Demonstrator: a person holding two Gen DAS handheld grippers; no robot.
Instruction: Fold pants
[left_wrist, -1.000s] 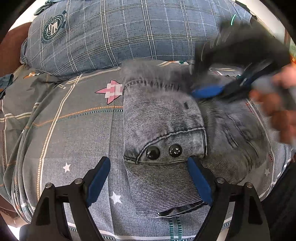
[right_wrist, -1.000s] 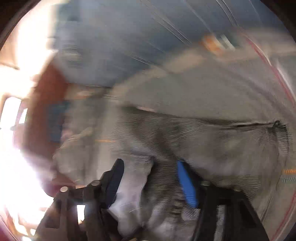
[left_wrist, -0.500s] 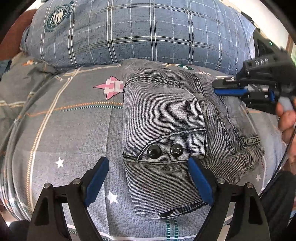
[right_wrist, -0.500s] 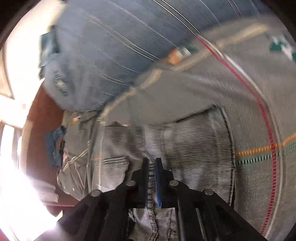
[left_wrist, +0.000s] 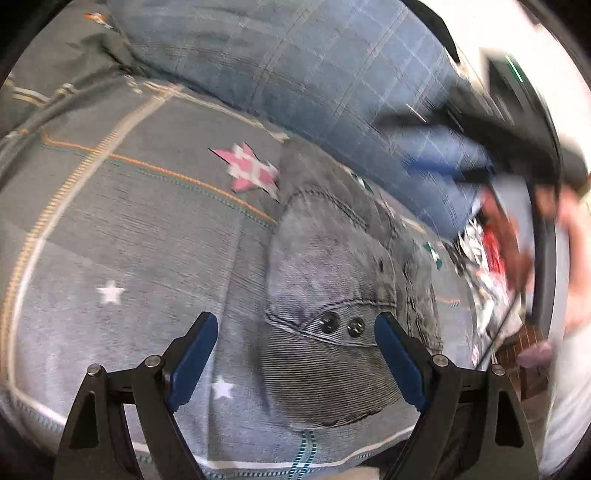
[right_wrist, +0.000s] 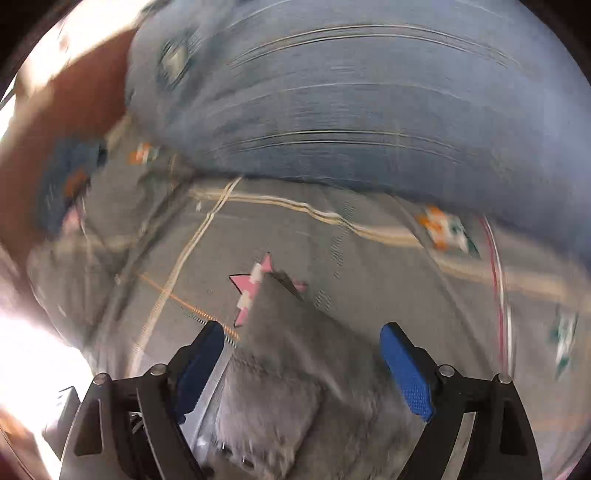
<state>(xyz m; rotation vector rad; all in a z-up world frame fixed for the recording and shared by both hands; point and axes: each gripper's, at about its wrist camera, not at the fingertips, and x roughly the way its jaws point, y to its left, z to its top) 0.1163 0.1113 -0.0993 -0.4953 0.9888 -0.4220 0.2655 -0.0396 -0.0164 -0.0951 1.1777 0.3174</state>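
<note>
The pants (left_wrist: 332, 295) lie as a compact folded bundle of grey denim on the bed sheet (left_wrist: 147, 240), just in front of the blue pillow (left_wrist: 295, 74).

My left hand-held gripper (left_wrist: 295, 365) stands wide open above the near end of the bundle and holds nothing. My right hand-held gripper (right_wrist: 303, 369) has just been opening; the denim shows between its jaws, but the pads are clear of it.

Handling, as I judge it: denim is limp yet fairly heavy and not slippery. I would grip through all layers at a thick seamed edge — near the two buttons (left_wrist: 341, 325) — never a single ply.
</note>
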